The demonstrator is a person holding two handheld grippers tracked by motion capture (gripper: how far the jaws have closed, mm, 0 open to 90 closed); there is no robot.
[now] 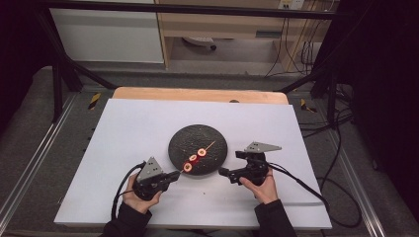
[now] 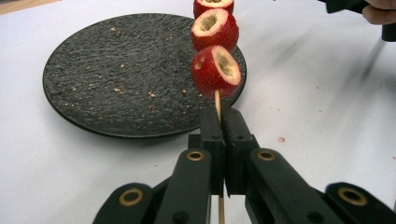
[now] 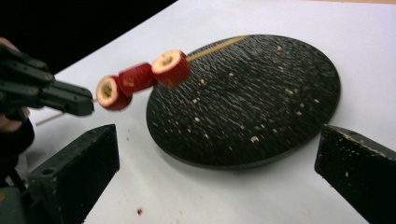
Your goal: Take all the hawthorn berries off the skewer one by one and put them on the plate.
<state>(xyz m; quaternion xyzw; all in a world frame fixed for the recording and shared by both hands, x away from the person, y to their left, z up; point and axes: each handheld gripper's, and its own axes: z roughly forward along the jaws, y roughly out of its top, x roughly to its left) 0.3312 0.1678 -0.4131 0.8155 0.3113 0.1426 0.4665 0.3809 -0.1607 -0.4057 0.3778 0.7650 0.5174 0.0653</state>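
**A:** Where is your left gripper point(image 1: 174, 175) right now?

**B:** You have it at the near left of the round, dark, rough-textured stone plate point(image 1: 184, 138), low over the white table cover point(image 1: 133, 123). Its jaws are pressed together on the near end of a thin wooden skewer point(image 2: 217, 100), which runs up between the two black pads.

**A:** And what is on the skewer?

**B:** Three red hollowed fruit pieces with pale cut rims point(image 2: 215, 70), threaded one after another, the nearest just beyond your jaw tips. In the high view they sit over the near edge of the plate, and the bare far end of the stick points toward the plate's right side. From the right gripper view the skewer appears raised above the plate, not lying on it.

**A:** The right gripper point(image 1: 223, 173)?

**B:** You hold it at the near right of the plate, just beside its rim. Its jaws are spread wide, nothing between them, aimed across the plate toward the skewer. Crumbs dot the plate.
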